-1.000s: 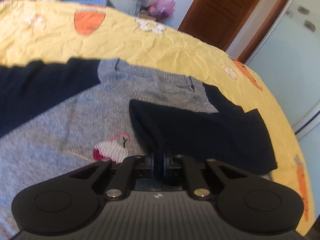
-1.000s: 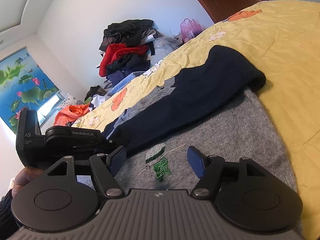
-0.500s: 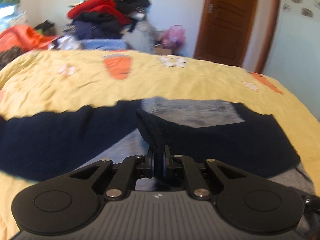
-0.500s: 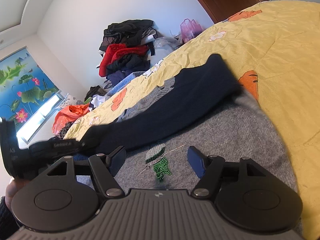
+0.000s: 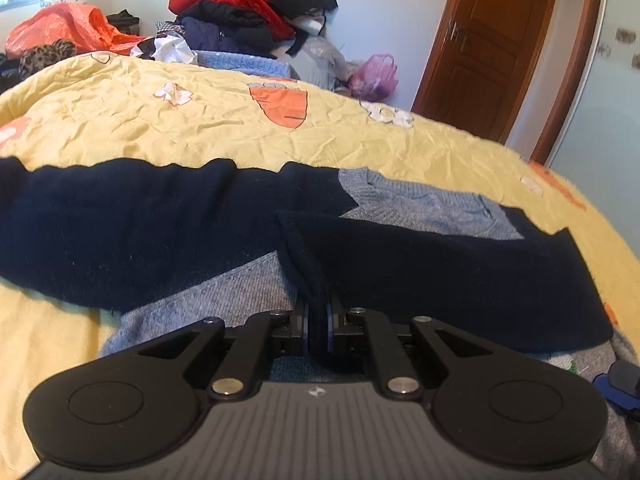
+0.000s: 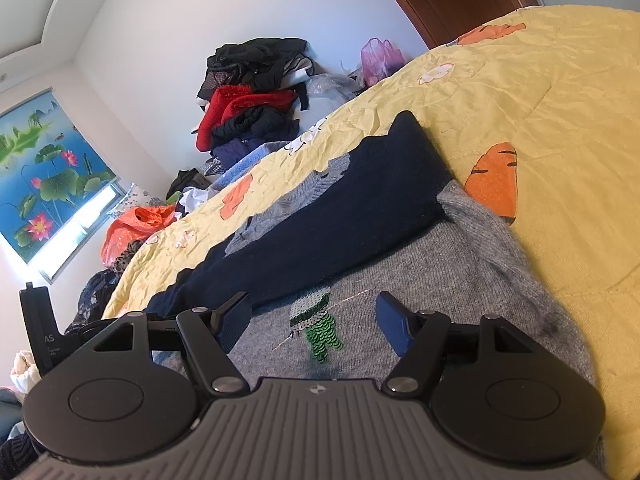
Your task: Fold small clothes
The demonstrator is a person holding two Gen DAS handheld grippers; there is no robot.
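Currently: navy sleeve [image 5: 440,276] clamped by left gripper [image 5: 318,334].
Right gripper [image 6: 312,322] held apart above sequin motif [image 6: 318,326]; "AS" read on left gripper body.

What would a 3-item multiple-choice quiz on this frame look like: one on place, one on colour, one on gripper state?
1. Where does the navy sleeve lie?
A. Across the grey sweater body
B. On the floor
C. On the clothes pile

2. What colour are the carrot prints on the yellow bedspread?
A. Blue
B. Orange
C. Purple

3. How does the left gripper stand?
A. Open above the bed
B. Shut on nothing
C. Shut on the navy sleeve

Answers:
1. A, it crosses the grey sweater above its sequin figure.
2. B, each carrot print is orange.
3. C, navy knit is pinched between its pads; the right gripper is open.
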